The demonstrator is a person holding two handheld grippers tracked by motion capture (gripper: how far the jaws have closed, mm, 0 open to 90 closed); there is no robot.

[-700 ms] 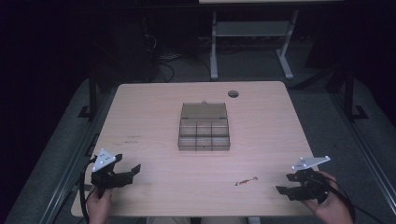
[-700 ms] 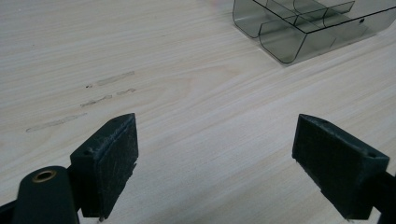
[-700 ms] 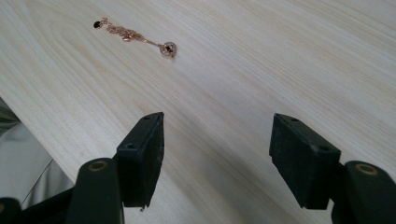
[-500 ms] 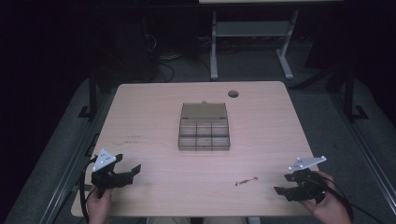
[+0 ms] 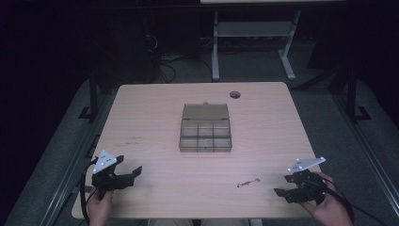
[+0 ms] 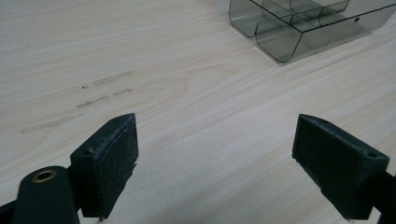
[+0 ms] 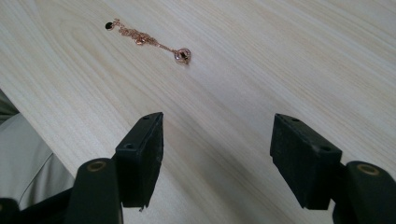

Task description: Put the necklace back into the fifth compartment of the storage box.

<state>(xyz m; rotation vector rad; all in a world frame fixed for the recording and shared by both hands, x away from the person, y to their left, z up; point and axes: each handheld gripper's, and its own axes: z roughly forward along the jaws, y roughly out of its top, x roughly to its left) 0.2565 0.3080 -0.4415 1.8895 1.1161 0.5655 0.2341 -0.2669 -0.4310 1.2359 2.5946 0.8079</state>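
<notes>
Both the left gripper (image 5: 132,172) and the right gripper (image 5: 280,193) hover with jaws spread, empty, near the table's (image 5: 155,101) front corners. A thin chain (image 7: 147,39) lies near the front edge; flat pads may slide off it, missing the box (image 5: 205,135) at mid-table

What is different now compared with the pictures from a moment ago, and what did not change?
Only the right gripper moved: it slid a little toward the left along the near edge, closer to the chain. Its jaws are open and hold nothing. The left gripper stayed at the near left, open and empty. The clear box, lid open, and the chain rest where they were on the table.
</notes>
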